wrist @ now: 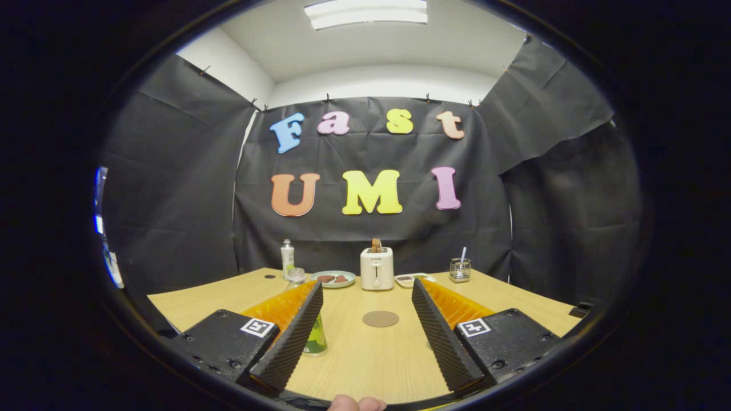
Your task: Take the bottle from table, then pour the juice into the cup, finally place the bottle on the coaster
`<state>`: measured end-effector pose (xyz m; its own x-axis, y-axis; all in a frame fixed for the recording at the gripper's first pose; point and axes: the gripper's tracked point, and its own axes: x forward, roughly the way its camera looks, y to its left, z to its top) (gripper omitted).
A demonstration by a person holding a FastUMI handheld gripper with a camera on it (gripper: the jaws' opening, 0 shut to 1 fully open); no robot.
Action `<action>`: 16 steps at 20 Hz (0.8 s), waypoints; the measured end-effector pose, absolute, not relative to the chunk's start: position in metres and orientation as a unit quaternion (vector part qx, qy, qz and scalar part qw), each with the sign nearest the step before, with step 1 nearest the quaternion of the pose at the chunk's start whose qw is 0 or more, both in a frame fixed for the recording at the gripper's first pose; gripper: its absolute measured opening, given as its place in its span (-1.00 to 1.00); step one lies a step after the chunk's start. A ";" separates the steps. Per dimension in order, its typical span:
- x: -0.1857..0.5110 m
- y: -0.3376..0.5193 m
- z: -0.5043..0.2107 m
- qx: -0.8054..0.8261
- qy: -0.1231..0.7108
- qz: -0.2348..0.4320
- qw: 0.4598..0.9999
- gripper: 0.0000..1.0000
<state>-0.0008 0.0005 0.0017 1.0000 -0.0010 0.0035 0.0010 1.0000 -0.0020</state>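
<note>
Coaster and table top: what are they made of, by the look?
Coaster: probably cork or felt; flat, matte brown disc, no shine. Table: looks like light wood laminate; printed-looking grain, faint sheen. The open gripper hovers above the table, coaster beyond its fingers.

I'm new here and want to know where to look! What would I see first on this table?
First come the gripper fingers, spread wide open with nothing between them. Straight ahead of them, in the gap, a round brown coaster lies on the wooden table, and beyond it stands a white toaster. A green bottle stands right beside the left finger, partly hidden behind it.
</note>
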 end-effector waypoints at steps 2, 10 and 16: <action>-0.001 0.000 0.001 -0.002 -0.002 -0.001 1.000 1.00; -0.004 0.002 0.002 0.001 -0.005 -0.001 1.000 1.00; -0.005 0.017 -0.006 -0.001 -0.003 0.011 1.000 1.00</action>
